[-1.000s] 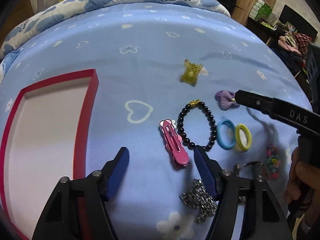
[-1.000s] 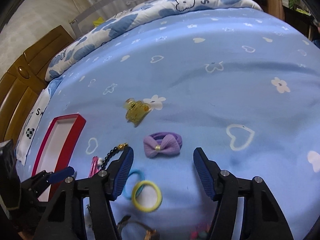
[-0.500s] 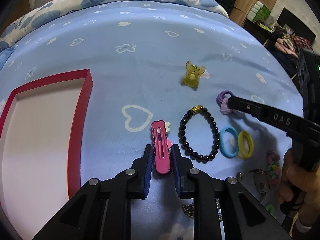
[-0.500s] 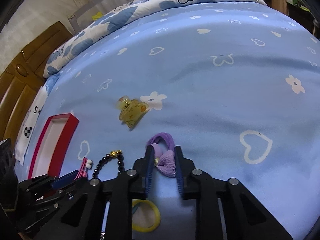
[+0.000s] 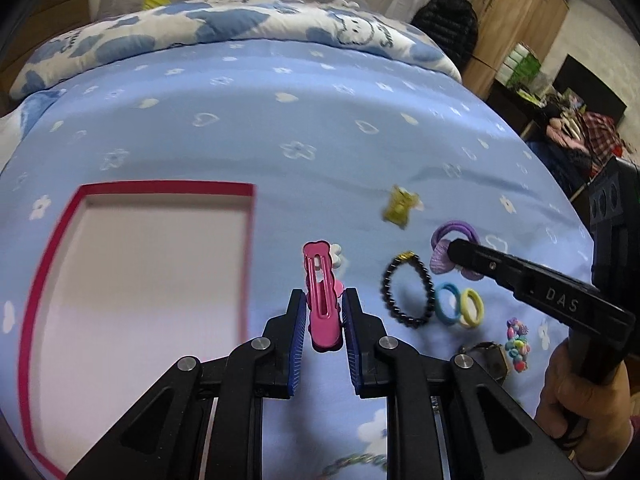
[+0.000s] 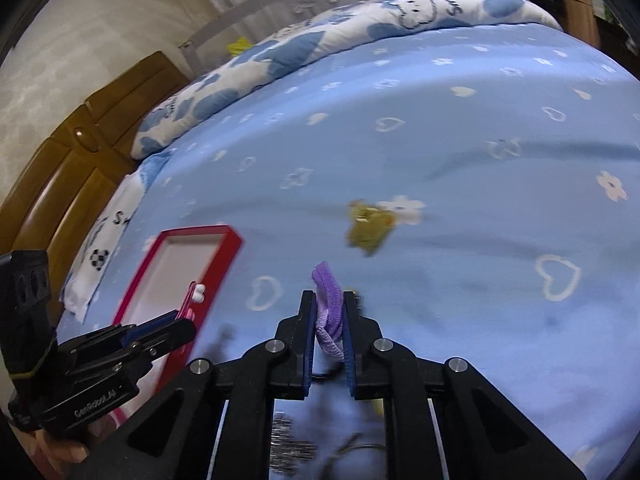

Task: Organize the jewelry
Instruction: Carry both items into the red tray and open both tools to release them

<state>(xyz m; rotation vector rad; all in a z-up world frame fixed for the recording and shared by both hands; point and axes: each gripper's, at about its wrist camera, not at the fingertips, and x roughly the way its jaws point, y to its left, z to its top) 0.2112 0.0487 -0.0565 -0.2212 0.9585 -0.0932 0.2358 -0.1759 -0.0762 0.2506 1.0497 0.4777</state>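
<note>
My left gripper (image 5: 323, 304) is shut on a pink hair clip (image 5: 321, 292) and holds it above the blue bedsheet, just right of the red-rimmed box (image 5: 140, 272). My right gripper (image 6: 329, 308) is shut on a purple bow hair tie (image 6: 329, 300), lifted off the sheet; it also shows in the left wrist view (image 5: 452, 244). The box also shows in the right wrist view (image 6: 180, 272), with the left gripper (image 6: 176, 318) before it.
On the sheet lie a black bead bracelet (image 5: 408, 292), a blue hair tie (image 5: 447, 304), a yellow hair tie (image 5: 472, 307), a yellow claw clip (image 5: 400, 206), a colourful bead piece (image 5: 516, 344), a watch (image 5: 490, 360) and a silver chain (image 6: 288, 444).
Both grippers closed on their items a second ago and have since lifted them. The left gripper has carried the pink clip up and toward the red box.
</note>
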